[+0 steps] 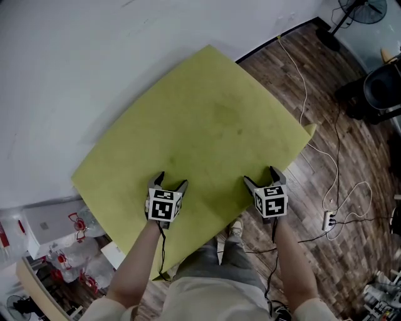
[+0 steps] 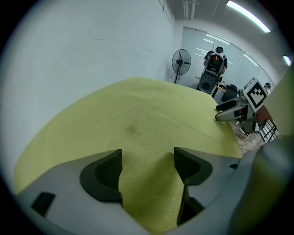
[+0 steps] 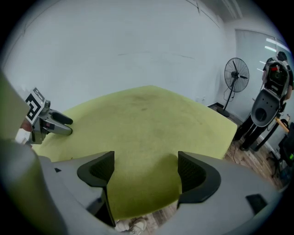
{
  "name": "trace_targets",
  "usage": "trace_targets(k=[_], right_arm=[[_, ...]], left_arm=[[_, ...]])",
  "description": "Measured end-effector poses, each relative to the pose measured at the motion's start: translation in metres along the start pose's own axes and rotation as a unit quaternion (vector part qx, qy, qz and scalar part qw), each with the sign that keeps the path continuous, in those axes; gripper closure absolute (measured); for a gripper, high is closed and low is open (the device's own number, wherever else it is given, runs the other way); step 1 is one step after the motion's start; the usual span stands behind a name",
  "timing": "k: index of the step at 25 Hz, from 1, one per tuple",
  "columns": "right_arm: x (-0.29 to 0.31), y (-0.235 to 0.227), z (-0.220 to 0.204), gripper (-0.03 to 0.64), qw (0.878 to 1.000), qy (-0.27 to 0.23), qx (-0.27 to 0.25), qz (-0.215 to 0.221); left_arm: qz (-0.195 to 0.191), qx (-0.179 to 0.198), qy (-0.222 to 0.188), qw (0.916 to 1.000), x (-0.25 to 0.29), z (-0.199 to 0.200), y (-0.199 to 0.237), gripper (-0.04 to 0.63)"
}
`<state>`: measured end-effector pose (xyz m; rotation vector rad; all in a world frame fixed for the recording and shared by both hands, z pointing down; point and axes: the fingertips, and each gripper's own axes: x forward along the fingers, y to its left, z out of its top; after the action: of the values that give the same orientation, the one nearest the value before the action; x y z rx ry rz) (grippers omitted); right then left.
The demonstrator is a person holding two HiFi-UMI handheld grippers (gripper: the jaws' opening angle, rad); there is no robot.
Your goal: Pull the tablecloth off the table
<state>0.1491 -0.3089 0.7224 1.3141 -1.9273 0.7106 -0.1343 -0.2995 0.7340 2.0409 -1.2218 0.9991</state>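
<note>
Just one yellow-green tablecloth here, lying spread flat over the table. Two grippers, left gripper and right gripper, are angling down at its near edge, both gaping wide, pinching nothing.

the tablecloth covers the table completely, so neither its top nor its legs show. the fan is cut off by the head view's top edge, and a dark shape by its right edge. the far figure in the left gripper view is too small to make out.
</note>
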Motion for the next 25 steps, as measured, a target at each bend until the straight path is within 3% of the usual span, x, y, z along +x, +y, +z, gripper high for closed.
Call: trace_targets(k=[6,10,16,20,23,25], right_arm=[[0.001,0.001,-0.001,0.193,0.998,-0.05,0.014,-0.032],[0.001,0.006,-0.001,0.208,0.998,-0.054,0.011,-0.033],[-0.004,0.02,-0.006,0.355,0.998,-0.051,0.009,-0.026],[-0.009,0.026,-0.011,0.442,0.999,-0.047,0.005,-0.016],[-0.013,0.032,-0.02,0.553,1.0,-0.024,0.018,0.007],[-0.016,0.04,-0.027,0.578,1.0,-0.011,0.013,0.021]], left_arm=[[0.009,0.003,-0.018,0.9998,0.0,0.0,0.001,0.247],[0.01,0.006,-0.027,0.9996,0.001,-0.001,0.0,0.273],[0.015,0.005,-0.031,0.9994,-0.002,-0.001,-0.015,0.406],[0.002,-0.011,-0.032,0.9994,-0.002,-0.002,-0.029,0.549],[-0.013,-0.02,-0.025,0.9994,-0.005,-0.004,-0.041,0.574],[-0.013,-0.028,-0.029,0.9991,-0.014,-0.006,-0.046,0.574]])
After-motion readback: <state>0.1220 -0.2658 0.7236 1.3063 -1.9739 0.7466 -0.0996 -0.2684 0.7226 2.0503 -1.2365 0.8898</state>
